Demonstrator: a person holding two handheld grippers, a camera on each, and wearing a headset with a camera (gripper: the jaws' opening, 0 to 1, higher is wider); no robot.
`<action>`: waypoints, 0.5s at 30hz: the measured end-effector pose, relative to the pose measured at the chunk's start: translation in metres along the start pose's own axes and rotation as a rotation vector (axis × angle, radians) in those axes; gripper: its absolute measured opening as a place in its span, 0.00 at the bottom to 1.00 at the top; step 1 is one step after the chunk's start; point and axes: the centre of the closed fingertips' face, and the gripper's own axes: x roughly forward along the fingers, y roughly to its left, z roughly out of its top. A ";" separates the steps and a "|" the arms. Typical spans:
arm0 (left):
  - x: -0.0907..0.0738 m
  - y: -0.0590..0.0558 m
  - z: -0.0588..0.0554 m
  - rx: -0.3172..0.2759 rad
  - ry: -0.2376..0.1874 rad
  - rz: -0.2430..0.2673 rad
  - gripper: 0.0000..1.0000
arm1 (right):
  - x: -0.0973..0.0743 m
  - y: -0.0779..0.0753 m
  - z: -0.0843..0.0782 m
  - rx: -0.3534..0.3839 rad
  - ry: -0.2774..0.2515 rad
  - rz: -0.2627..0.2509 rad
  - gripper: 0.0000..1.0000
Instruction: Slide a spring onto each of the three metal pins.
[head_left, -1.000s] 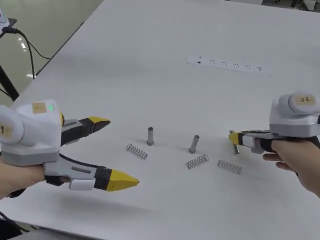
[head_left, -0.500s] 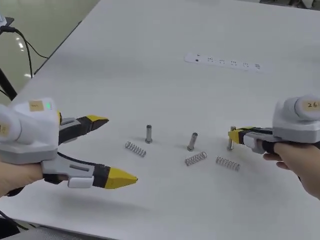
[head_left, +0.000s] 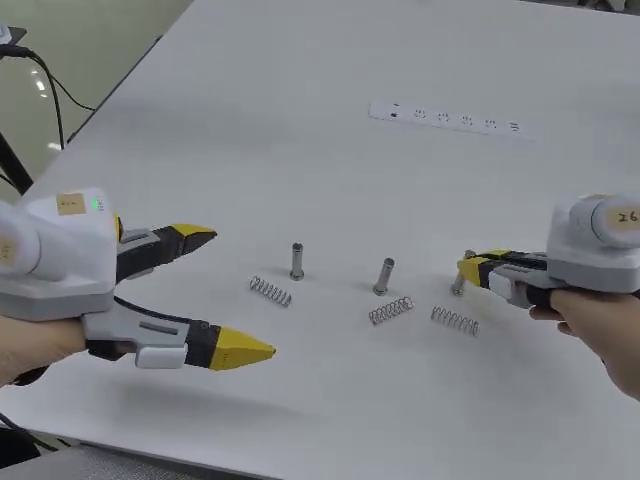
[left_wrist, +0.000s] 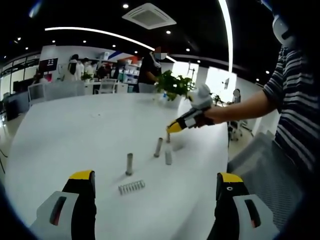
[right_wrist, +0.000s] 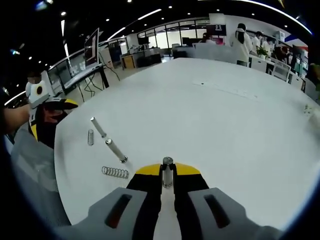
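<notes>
Right claw (right_wrist: 167, 173) pinches the rightmost pin (right_wrist: 167, 162); left claw (head_left: 232, 292) gapes wide, holding nothing

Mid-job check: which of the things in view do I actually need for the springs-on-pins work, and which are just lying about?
Needed: left pin, middle pin, right pin (clamped in the right gripper); left spring, middle spring, right spring, all lying loose on the table; left gripper, open.
Lying about: power strip at the far side; potted plant in the background.

Desk (head_left: 250, 130): middle and left edge lie open; power strip (head_left: 455, 120) bars the far side; pins (head_left: 297, 260) and springs (head_left: 270, 291) crowd the near edge.
</notes>
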 end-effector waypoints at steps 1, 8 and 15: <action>0.000 0.000 0.000 0.000 -0.002 0.001 0.98 | 0.000 0.000 0.000 -0.002 -0.001 0.001 0.05; 0.000 0.001 0.002 -0.002 -0.008 0.003 0.98 | -0.002 0.002 -0.002 -0.007 -0.006 0.003 0.05; 0.001 0.000 0.002 -0.002 -0.010 -0.001 0.98 | -0.003 0.003 -0.003 -0.015 -0.005 0.003 0.05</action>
